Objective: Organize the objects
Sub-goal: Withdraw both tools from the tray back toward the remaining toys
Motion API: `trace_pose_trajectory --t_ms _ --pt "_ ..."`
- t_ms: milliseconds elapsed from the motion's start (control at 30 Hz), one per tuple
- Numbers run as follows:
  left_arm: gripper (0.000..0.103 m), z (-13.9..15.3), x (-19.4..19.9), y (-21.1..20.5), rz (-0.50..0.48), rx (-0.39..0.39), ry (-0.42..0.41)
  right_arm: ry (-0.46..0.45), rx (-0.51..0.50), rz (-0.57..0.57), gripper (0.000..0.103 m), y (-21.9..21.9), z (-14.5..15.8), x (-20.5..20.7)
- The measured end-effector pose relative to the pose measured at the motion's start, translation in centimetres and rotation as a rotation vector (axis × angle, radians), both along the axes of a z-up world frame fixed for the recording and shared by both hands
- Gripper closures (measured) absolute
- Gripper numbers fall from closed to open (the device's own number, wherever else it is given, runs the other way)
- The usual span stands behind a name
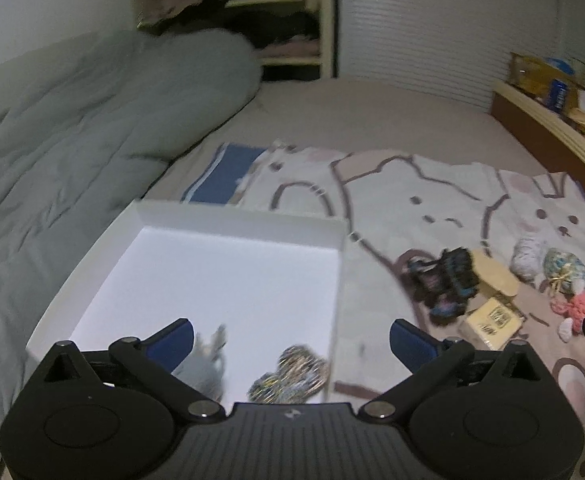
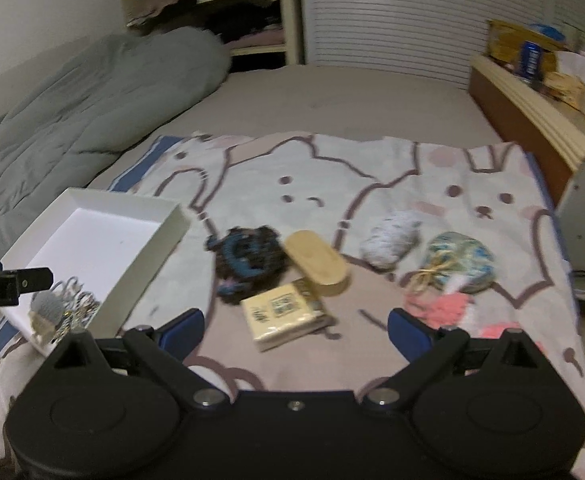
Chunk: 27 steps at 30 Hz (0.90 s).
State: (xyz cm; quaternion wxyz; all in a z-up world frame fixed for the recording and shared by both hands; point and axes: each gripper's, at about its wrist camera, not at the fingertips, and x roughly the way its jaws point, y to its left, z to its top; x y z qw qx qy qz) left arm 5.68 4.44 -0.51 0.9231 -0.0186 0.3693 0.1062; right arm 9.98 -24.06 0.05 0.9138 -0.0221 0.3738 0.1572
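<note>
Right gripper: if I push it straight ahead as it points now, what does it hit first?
Probably the yellow tissue pack, lying on the blanket between the open right gripper fingers' line. Just beyond it sit the wooden brush and dark scrunchie. Depth is uncertain.

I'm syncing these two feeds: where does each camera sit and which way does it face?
Left wrist: sits on the left gripper, over the white box, facing the far shelves; open fingers show.
Right wrist: sits on the right gripper, above the yellow packet; open fingers show.
Shared: box, packet, dark scrunchie, wooden brush.
</note>
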Motion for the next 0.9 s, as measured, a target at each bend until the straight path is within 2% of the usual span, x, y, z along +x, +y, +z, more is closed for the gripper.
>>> trace_pose_trajectory --t_ms 67,200,367,667,900 --pt "0.000 0.2 0.2 -1.1 -0.030 0.009 -0.026 -0.006 0.004 -0.031 0.003 -1.1 0.2 0.1" --pt "0.000 0.6 0.7 -2.9 -0.089 -0.024 -0.077 -0.023 0.006 -0.089 0.003 -3.2 0.4 0.3" --pt "0.000 0.8 1.5 -5.2 -0.128 -0.027 -0.122 -0.025 0.011 -0.171 0.002 -5.8 0.4 0.5" --pt "0.000 -0.3 3.0 -8.6 -0.147 -0.066 -0.127 -0.034 0.036 -0.314 0.000 -9.6 -0.3 0.9" --pt "0.000 -2.0 4.6 -11.3 -0.124 -0.114 -0.109 -0.064 0.018 -0.349 0.000 -11.1 -1.6 1.4"
